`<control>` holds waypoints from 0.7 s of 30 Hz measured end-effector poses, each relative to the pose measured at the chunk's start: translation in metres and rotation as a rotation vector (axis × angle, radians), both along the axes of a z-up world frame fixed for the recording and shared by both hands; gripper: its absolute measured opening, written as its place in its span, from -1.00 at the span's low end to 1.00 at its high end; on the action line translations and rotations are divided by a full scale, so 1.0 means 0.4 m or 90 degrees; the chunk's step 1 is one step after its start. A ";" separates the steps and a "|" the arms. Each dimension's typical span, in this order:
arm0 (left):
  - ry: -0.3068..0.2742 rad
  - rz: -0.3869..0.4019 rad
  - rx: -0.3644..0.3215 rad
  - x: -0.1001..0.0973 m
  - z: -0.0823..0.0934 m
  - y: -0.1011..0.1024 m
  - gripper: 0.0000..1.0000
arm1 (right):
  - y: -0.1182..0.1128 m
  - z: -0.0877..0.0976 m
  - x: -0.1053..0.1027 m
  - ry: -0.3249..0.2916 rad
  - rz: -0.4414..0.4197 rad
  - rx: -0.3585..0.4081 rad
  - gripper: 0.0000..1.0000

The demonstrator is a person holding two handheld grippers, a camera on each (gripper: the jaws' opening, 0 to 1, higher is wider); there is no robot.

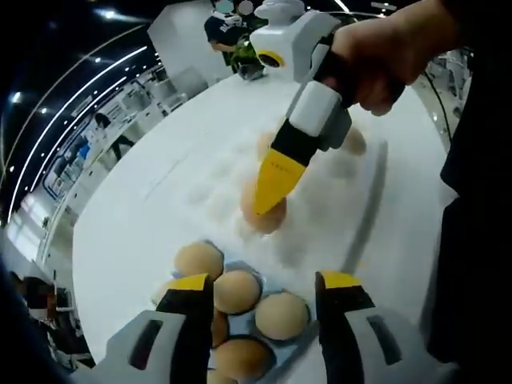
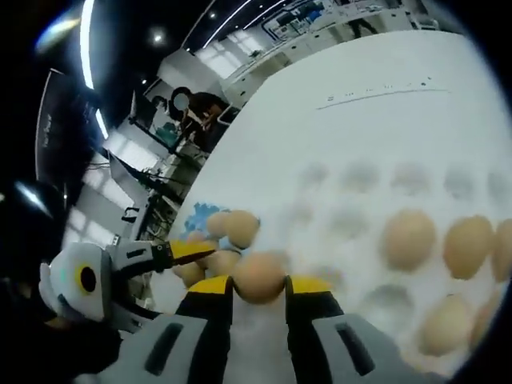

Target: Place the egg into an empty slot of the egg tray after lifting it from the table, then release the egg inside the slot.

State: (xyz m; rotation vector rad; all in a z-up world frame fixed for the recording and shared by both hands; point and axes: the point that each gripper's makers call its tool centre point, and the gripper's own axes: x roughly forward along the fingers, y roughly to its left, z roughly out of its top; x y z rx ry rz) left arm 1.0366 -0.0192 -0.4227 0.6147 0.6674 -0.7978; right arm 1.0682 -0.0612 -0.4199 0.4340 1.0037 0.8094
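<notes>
**Egg in the claw, slot not yet reached**

Egg pickup looks done! The right claw (image 2: 258,294), yellow-tipped and grey-bodied, is clamped on a smooth tan egg (image 2: 259,277), pinched between both tips. From the left gripper view that right claw (image 1: 270,196) points down at the white moulded egg tray (image 1: 336,200) on the white worktop (image 1: 144,216), egg right at its tip. Whether the egg hangs just over a slot or already touches one, I cannot tell. Lowering and letting go remain, by my reading. Meanwhile the left claw (image 1: 264,294) stands apart, holding nothing, above a small blue carton of brown eggs (image 1: 240,308).
</notes>
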 end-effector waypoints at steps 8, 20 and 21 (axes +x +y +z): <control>-0.014 -0.032 -0.048 -0.005 0.014 -0.056 -0.26 | 0.045 0.024 -0.041 0.041 0.030 0.064 -0.47; -0.023 -0.015 -0.063 0.004 0.013 -0.055 -0.44 | 0.055 0.010 -0.068 0.108 0.020 0.088 -0.47; -0.023 -0.015 -0.062 0.003 0.013 -0.055 -0.44 | 0.055 0.009 -0.068 0.111 0.020 0.090 -0.47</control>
